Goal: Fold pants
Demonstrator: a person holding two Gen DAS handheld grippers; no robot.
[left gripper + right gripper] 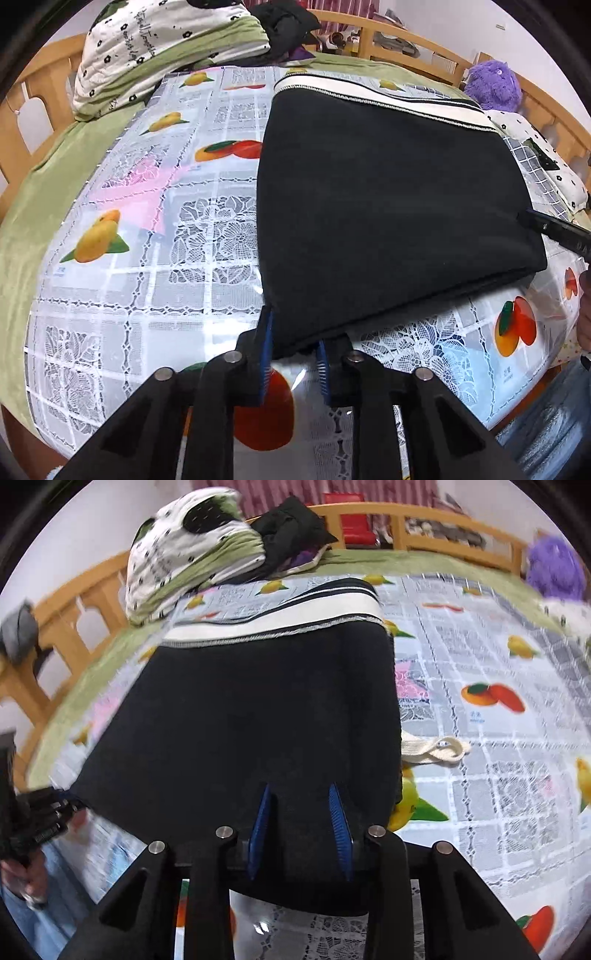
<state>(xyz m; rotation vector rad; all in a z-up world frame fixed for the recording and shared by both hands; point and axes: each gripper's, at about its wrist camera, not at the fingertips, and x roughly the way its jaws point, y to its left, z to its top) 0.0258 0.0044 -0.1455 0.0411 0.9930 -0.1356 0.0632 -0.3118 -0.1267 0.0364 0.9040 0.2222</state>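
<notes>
Black pants (388, 203) lie folded on the fruit-print sheet (147, 221), their white striped waistband (369, 88) at the far end. My left gripper (293, 328) is shut on the near left corner of the fabric. Further right, one black finger of my right gripper (554, 229) rests at the pants' right edge. In the right wrist view the pants (240, 720) fill the middle, and my right gripper (299, 786) stands open over their near edge, with the cloth lying flat between its blue pads. A cream drawstring (436, 751) sticks out on the right. The left gripper (44, 812) shows at the left edge.
The sheet covers a green bed with a wooden rail (406, 40) around it. A pile of white and green bedding (147, 55) and dark clothes (284, 29) sits at the far left, and a purple plush toy (491, 85) at the far right. A person's hand (26, 878) shows low on the left.
</notes>
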